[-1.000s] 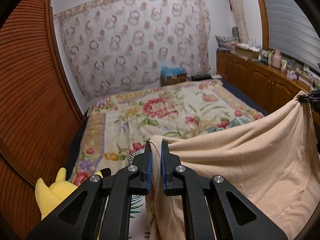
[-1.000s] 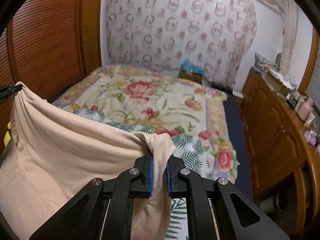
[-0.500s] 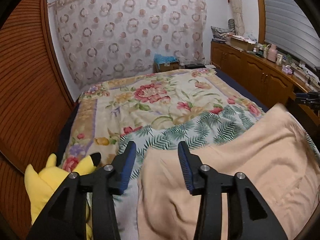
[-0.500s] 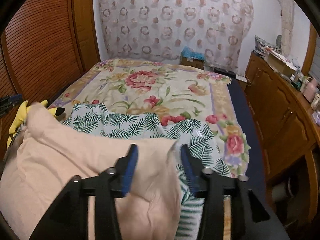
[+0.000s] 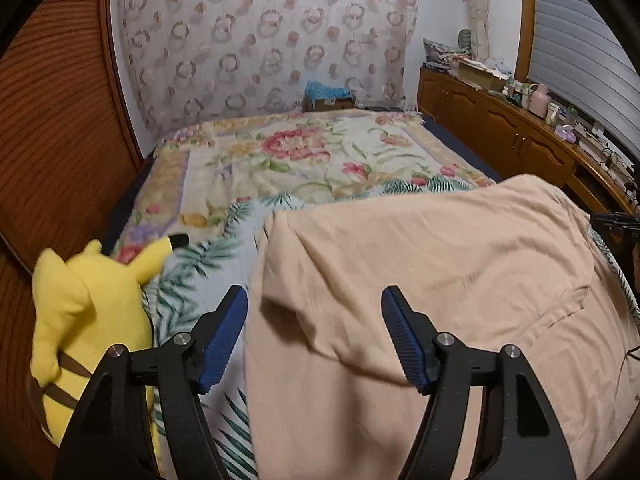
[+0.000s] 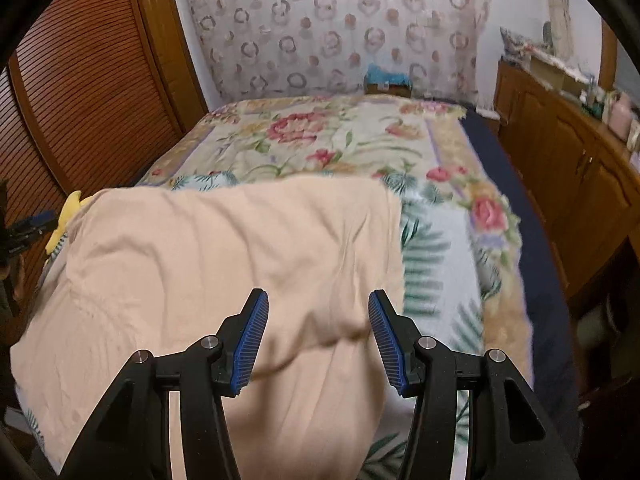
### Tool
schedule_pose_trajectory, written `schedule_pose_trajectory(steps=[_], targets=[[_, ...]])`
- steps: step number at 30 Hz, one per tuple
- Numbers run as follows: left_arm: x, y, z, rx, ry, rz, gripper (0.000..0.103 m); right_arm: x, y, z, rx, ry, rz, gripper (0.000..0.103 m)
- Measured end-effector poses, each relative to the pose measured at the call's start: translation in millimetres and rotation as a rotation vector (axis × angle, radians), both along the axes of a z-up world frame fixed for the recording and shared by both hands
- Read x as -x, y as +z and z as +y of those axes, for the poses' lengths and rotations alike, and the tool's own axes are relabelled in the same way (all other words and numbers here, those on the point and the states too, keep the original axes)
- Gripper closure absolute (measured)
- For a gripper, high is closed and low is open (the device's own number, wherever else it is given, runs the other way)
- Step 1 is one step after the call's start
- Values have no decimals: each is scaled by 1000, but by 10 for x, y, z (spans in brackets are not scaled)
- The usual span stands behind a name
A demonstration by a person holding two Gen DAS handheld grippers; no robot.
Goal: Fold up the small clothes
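one yellow plush toy [image 5: 92,320] (full in left view), peach garment [image 6: 224,264]

Matt peach cloth garment [image 5: 440,264]; seemingly ribbed wooden wall panel [image 6: 92,92].

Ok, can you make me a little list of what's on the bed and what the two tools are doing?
cloth: peach garment lying spread on the bed
bed cover: flowery blanket
toy: yellow plush at the bed's left edge
left tool: opening, cloth below, not gripped
right tool: open, not gripping the cloth
folding: not started yet
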State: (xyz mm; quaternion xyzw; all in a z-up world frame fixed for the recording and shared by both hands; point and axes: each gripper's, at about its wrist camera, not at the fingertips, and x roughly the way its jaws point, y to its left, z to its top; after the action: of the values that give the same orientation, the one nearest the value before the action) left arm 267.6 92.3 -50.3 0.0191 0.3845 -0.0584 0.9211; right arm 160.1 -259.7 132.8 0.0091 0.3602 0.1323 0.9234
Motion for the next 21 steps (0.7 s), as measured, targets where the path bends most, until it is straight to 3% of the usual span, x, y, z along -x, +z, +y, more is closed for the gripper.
schedule_pose_trajectory(steps=[7,9,11,15,19,21], targets=[[-44,-186,9,12,29,53,33,-53,-95,-83,-13,-18,59,49],[-89,-225,25,24,25,74,39,-79,-94,-92,-15,-21,62,49],[-141,-262,49,24,36,93,51,-157,-117,-83,-18,-26,58,49],[-214,-270,71,48,40,100,60,-225,-163,-59,-26,-22,47,49],[-293,-255,71,55,36,99,60,-346,-279,24,0,-3,26,64],[-336,-257,55,50,28,102,71,-396,-291,62,14,8,16,70]])
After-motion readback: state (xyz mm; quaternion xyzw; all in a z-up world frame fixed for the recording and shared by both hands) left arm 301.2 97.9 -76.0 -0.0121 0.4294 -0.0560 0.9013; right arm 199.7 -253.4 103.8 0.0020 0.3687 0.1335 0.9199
